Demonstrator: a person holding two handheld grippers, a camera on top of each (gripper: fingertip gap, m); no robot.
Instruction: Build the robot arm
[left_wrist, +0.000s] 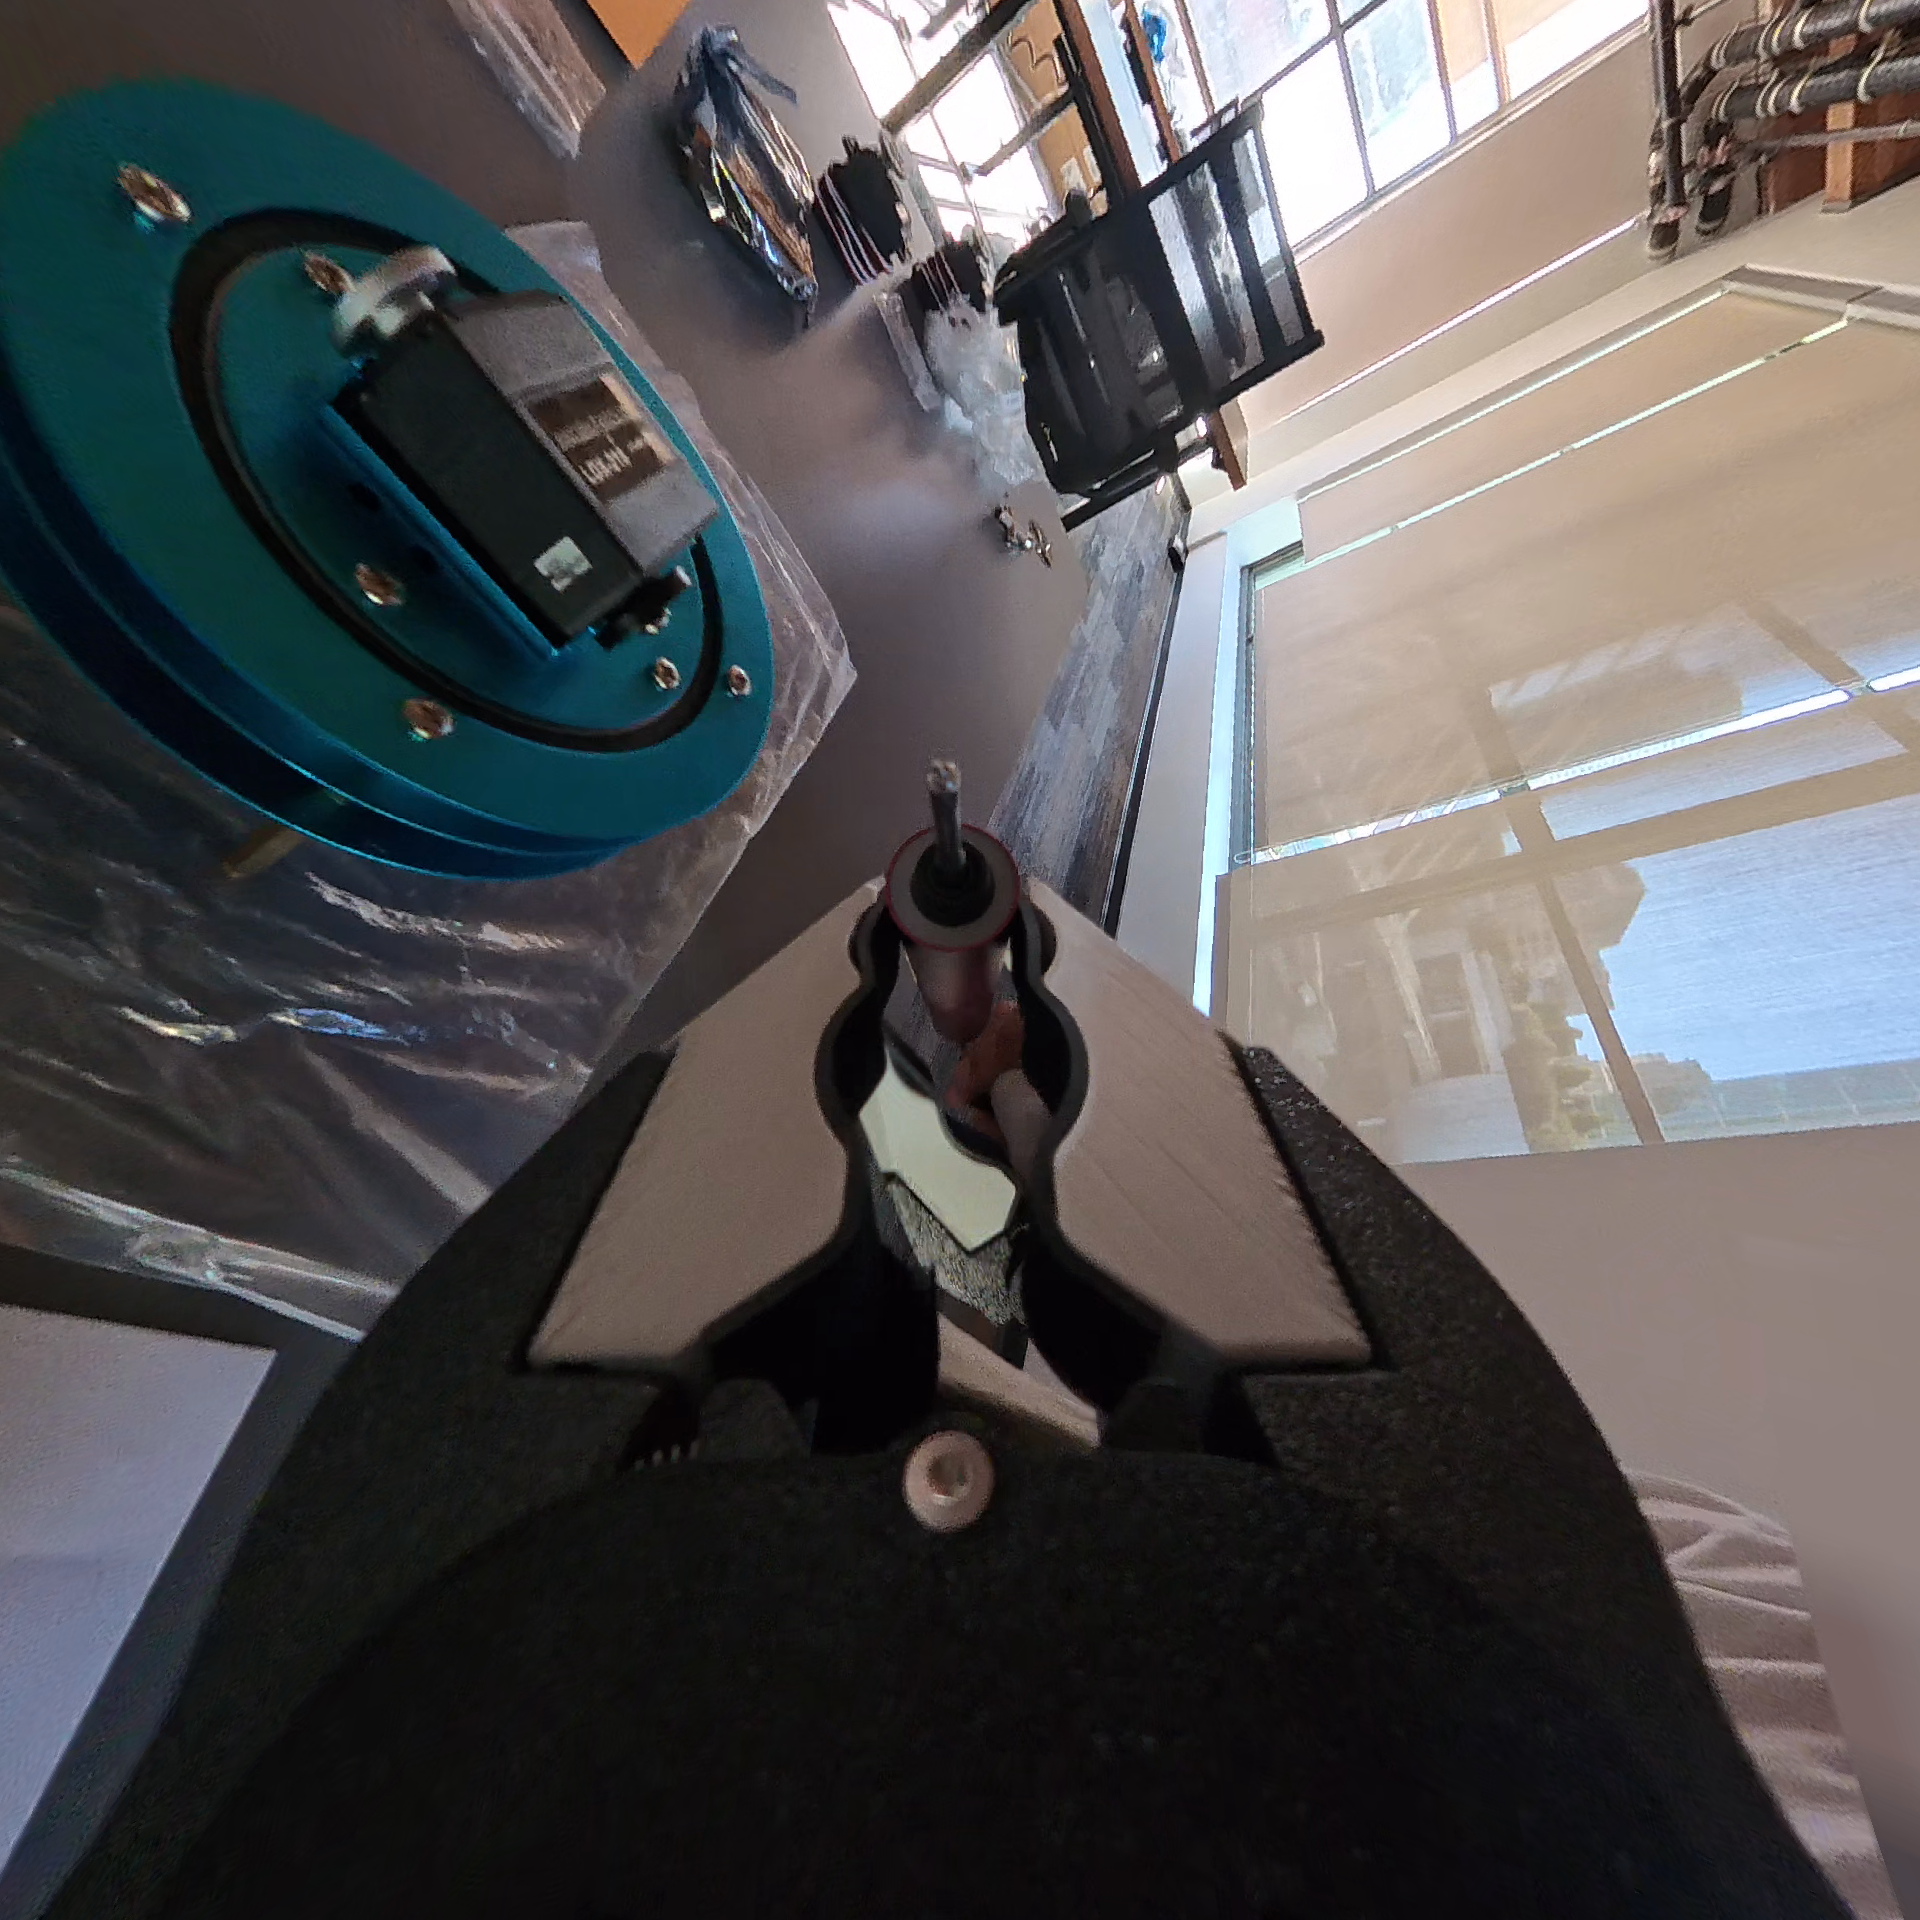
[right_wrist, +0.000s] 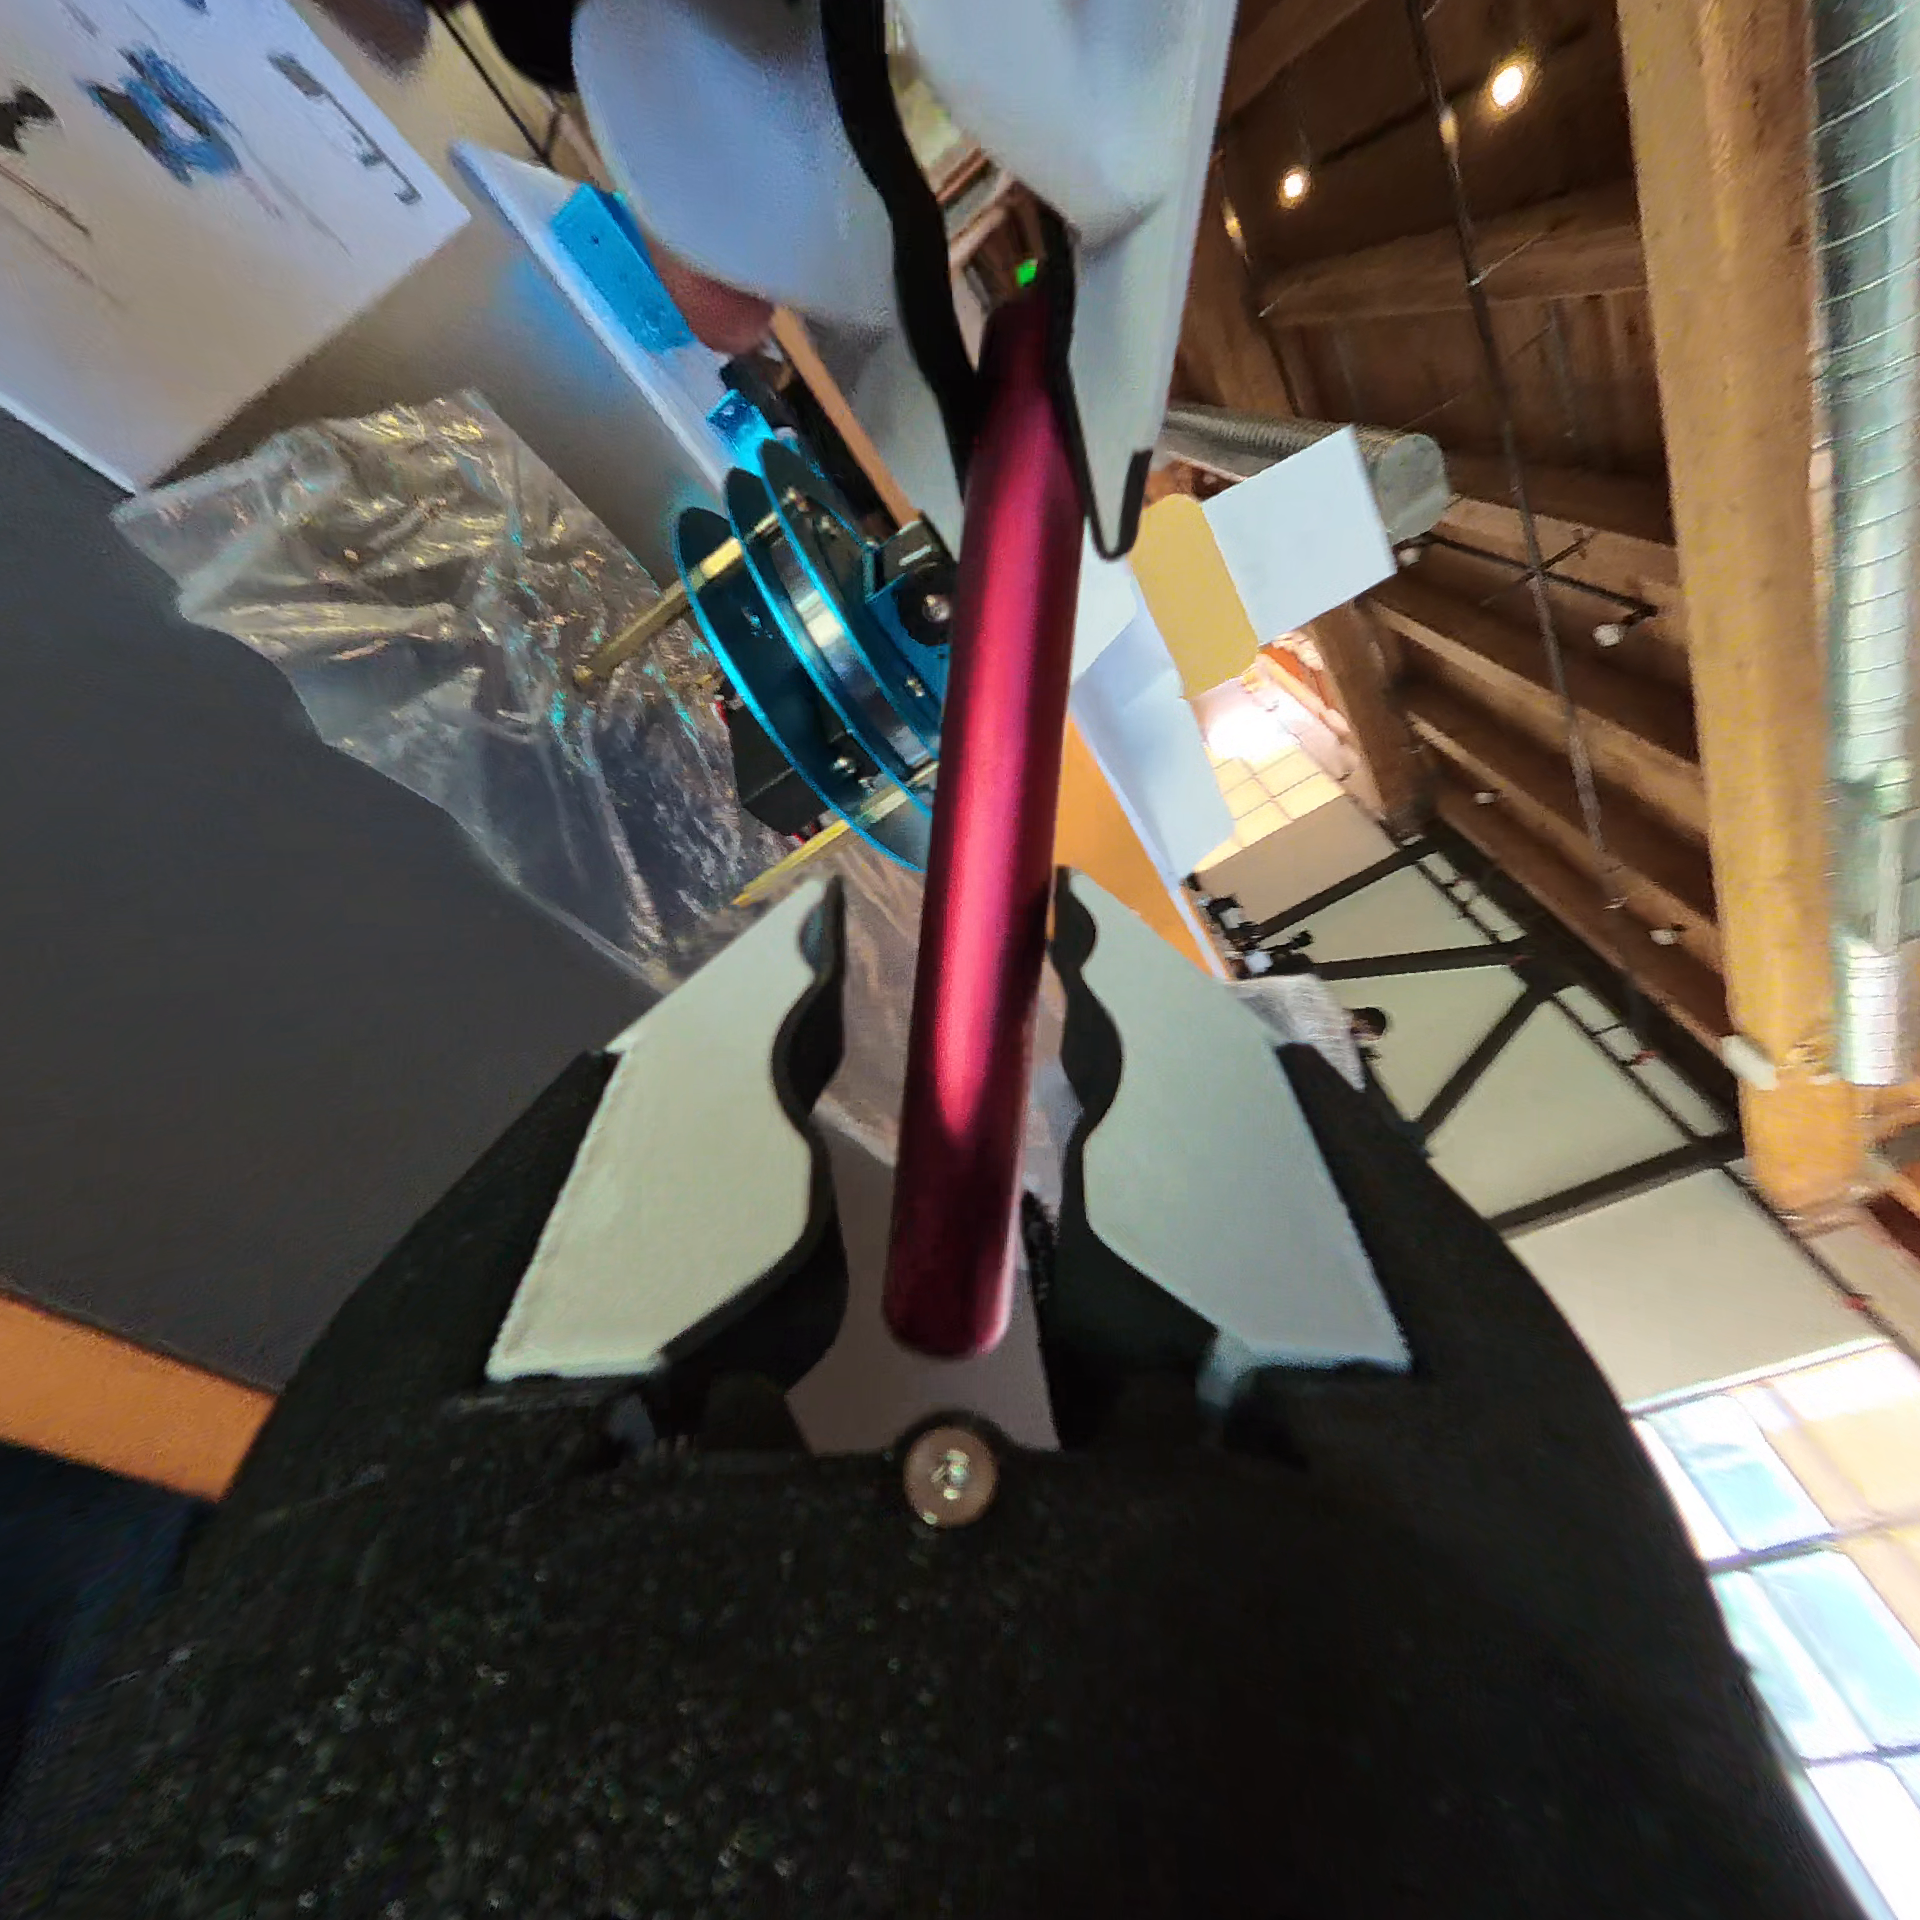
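Note:
My left gripper is shut on a maroon pen-shaped screwdriver. Its bit points forward, just below and right of a teal round plate assembly that carries a black servo. In the right wrist view the screwdriver handle lies lengthwise between the jaws of my right gripper. These jaws stand open, with a gap on the left side. The left gripper clamps the handle's far end at the top. The teal assembly sits behind the handle.
The assembly rests on a crinkled clear plastic bag on a dark grey table. Foil bags and a black mesh frame stand farther off. A white box and a blue part are beyond the bag. Some 6 cm of space lies between my two pairs of fingers.

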